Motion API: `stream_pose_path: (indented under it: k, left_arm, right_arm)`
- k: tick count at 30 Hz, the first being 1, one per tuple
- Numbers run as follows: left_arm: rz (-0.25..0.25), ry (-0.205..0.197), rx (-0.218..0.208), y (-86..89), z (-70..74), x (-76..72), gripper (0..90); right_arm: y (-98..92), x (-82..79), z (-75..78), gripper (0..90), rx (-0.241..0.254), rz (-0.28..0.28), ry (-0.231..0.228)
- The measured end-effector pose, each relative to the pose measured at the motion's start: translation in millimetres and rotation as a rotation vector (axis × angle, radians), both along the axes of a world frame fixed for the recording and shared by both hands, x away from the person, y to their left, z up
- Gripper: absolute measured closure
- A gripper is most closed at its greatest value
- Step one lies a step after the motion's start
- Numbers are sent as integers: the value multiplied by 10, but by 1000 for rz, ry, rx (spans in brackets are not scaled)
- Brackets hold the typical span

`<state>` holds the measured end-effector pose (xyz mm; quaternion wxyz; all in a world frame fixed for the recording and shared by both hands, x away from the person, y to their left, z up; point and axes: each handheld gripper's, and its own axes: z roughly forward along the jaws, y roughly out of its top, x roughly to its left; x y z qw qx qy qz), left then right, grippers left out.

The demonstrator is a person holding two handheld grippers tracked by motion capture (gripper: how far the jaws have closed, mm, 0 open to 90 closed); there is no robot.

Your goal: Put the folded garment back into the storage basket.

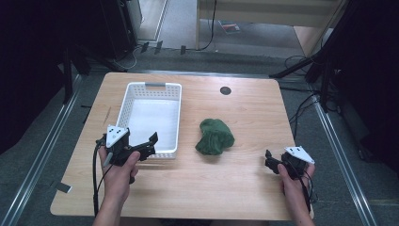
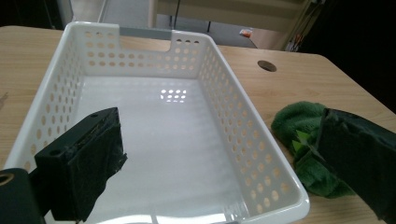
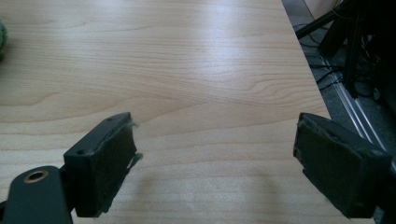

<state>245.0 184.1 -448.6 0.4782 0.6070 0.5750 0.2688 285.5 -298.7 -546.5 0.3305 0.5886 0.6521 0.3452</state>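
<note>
The green cloth (image 1: 214, 136) lay bunched just right of the white basket (image 1: 173, 101). The left hand-held gripper (image 1: 151, 145) hovered spread at the basket's near right corner; the right hand-held gripper (image 1: 270, 161), also spread, waited well right of the basket. Grabbing the bunch's thick middle seemed wisest.

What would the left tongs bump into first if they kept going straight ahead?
Probably the basket. The left tongs point over its near rim, jaws open, so they would likely pass into it and meet its floor or far wall. The green cloth lies off to the side. Depth is hard to judge.
</note>
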Motion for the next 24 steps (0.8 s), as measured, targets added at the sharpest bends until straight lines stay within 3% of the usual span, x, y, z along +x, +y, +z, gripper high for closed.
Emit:
stream_pose_path:
  k: [13,24]
  left_arm:
    - [-44,10,-1,-242,7,110,22]
    - [-91,13,-2,-553,32,212,22]
  right_arm:
    - [-3,2,0,133,2,-4,1]
    - [3,1,0,119,-3,-13,0]
